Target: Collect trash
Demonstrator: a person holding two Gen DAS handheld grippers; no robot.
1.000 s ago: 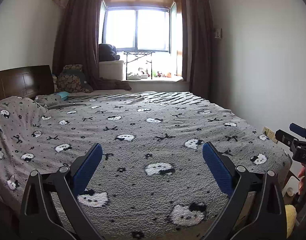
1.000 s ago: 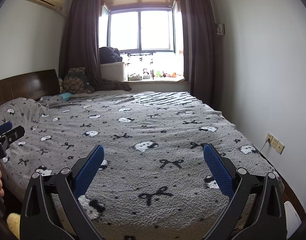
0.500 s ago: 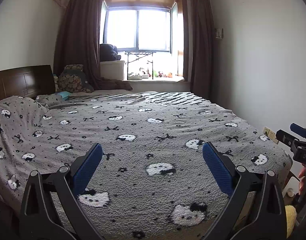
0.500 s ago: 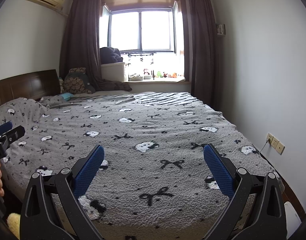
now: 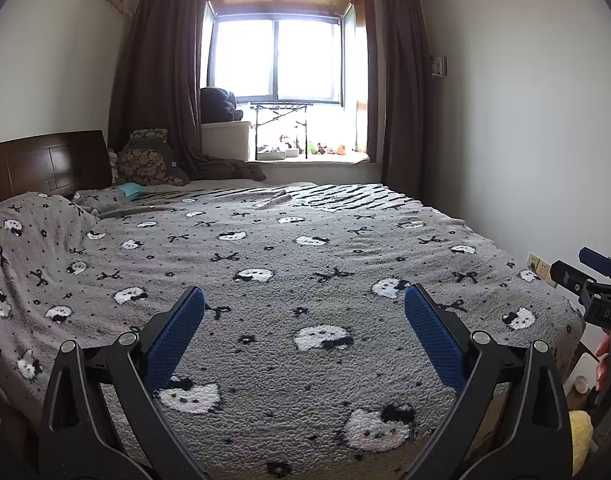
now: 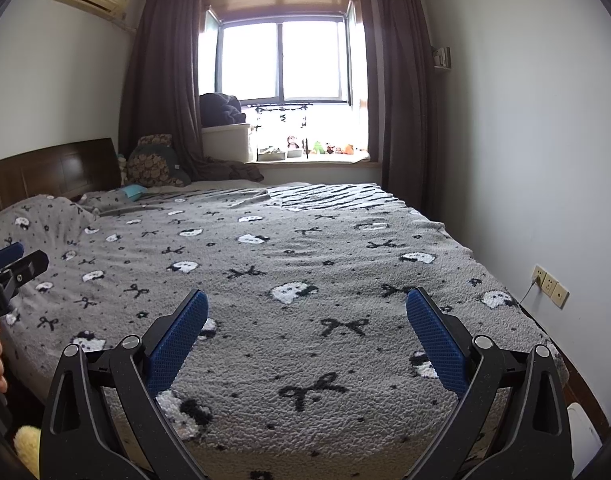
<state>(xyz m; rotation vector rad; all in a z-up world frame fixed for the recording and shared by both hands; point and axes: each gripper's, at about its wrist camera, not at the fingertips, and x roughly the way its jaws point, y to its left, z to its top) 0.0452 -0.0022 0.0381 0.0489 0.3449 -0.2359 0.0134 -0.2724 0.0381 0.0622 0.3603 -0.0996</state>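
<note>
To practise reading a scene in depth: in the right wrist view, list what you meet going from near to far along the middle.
Right gripper → grey patterned blanket → striped blanket → windowsill toys → window.

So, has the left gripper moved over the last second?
No. In the left wrist view the window and wall socket sit where they did, so the left gripper has not shifted.

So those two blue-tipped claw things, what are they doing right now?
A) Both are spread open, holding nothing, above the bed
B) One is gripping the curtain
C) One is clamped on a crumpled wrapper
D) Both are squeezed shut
A: the left gripper and the right gripper each show blue pads spread wide apart, with only the grey patterned blanket visible between them.
</note>
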